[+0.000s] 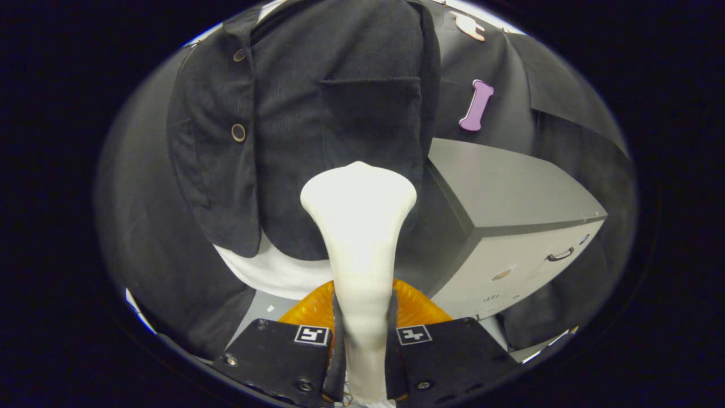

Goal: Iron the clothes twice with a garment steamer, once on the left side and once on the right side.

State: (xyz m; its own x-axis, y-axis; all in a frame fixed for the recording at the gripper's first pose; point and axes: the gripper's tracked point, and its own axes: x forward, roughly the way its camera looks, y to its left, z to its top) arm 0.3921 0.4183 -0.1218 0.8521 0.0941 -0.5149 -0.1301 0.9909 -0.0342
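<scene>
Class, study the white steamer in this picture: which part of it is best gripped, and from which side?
Grip the steamer on its slim neck, from behind and below, as the tool does now: both fingers press its sides. The neck is narrow, while the flared head must face the jacket freely.

white steamer against dark jacket

The tool has both black fingers closed in tight on the white steamer handle, pointing straight ahead, level.
</scene>
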